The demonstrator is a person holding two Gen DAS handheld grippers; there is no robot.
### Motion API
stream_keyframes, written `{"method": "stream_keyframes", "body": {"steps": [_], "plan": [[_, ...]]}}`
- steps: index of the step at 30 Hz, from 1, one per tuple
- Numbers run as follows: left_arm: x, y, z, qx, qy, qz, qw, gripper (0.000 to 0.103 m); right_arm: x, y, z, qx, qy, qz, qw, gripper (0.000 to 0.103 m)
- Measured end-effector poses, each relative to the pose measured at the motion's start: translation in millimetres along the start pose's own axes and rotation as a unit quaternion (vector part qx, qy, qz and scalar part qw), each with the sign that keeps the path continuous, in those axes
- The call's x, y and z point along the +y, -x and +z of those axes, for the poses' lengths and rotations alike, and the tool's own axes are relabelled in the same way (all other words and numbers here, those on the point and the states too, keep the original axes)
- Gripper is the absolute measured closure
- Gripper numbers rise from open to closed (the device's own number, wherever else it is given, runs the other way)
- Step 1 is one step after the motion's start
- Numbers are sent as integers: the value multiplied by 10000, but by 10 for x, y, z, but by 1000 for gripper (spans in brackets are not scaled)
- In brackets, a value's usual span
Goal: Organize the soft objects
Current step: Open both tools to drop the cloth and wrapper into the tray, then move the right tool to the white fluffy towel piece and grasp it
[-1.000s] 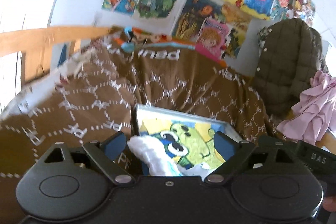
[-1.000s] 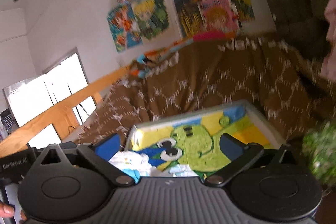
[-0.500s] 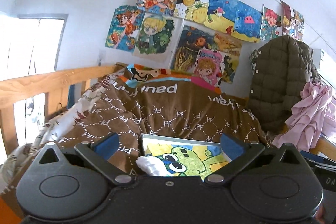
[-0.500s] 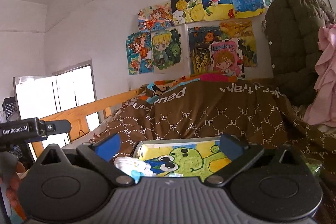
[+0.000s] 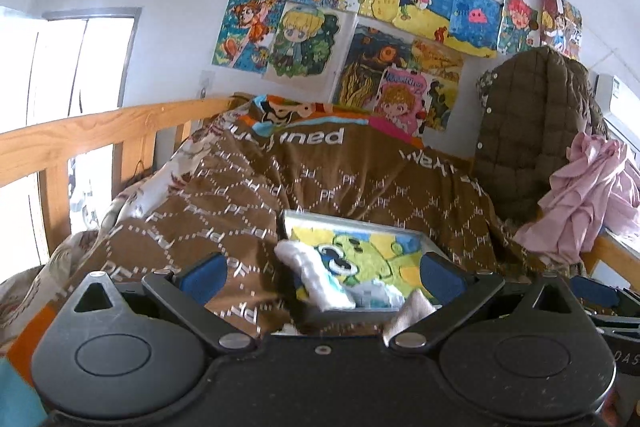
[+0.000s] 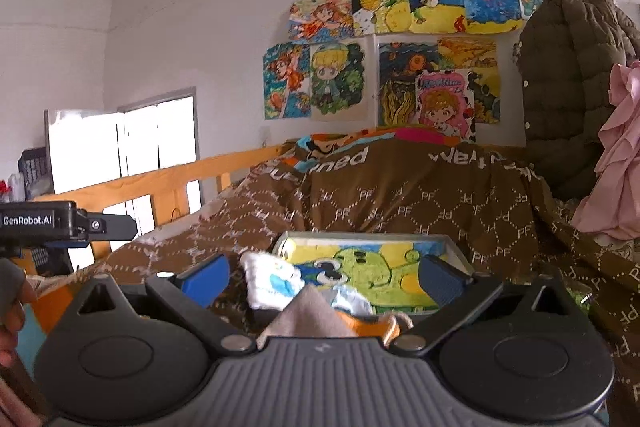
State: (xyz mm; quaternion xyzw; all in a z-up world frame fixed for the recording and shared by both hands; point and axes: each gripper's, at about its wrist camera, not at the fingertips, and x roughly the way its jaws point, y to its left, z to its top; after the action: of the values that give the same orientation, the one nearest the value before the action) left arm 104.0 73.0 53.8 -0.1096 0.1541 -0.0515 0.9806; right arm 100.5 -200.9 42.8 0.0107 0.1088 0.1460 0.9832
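A shallow grey box (image 5: 424, 237) with a green cartoon picture on its floor lies on the brown bed cover; it also shows in the right wrist view (image 6: 450, 243). A white and blue soft cloth (image 5: 316, 277) hangs over its near left corner, also in the right wrist view (image 6: 272, 279). A grey and orange cloth (image 6: 316, 319) lies just in front of the box. My left gripper (image 5: 322, 273) is open and empty, level with the box's near edge. My right gripper (image 6: 324, 273) is open and empty above the grey cloth.
A brown patterned quilt (image 5: 320, 179) covers the bed. A wooden rail (image 5: 80, 135) runs along the left. A quilted olive jacket (image 5: 532, 123) and pink garment (image 5: 592, 195) hang at the right. Drawings cover the wall (image 6: 224, 27). The left gripper's body (image 6: 40, 221) shows at far left.
Both grippers tilted up and drew back from the box, so more of the room shows. The grey and orange cloth has come into view in front of the box.
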Motion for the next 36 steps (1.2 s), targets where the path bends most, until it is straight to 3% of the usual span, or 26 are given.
{"method": "stream_keyframes", "body": {"steps": [9,14,21,36], "plan": [[-35,91,-211,783,-214,135,9966,1,202,130,-189,454,495,71,9977,0],[-33,39,-258,1016,-349,197,9940,1,317,71,-273,666,732,145,9950,0],[-43,-141,-341,1565,-521,459,9852,1,441,-51,-387,1023,1018,125,9895,0],[-52,-267,-420,1991,-595,640,9761,1,380,-124,-413,1284,948,83,9872,0]]}}
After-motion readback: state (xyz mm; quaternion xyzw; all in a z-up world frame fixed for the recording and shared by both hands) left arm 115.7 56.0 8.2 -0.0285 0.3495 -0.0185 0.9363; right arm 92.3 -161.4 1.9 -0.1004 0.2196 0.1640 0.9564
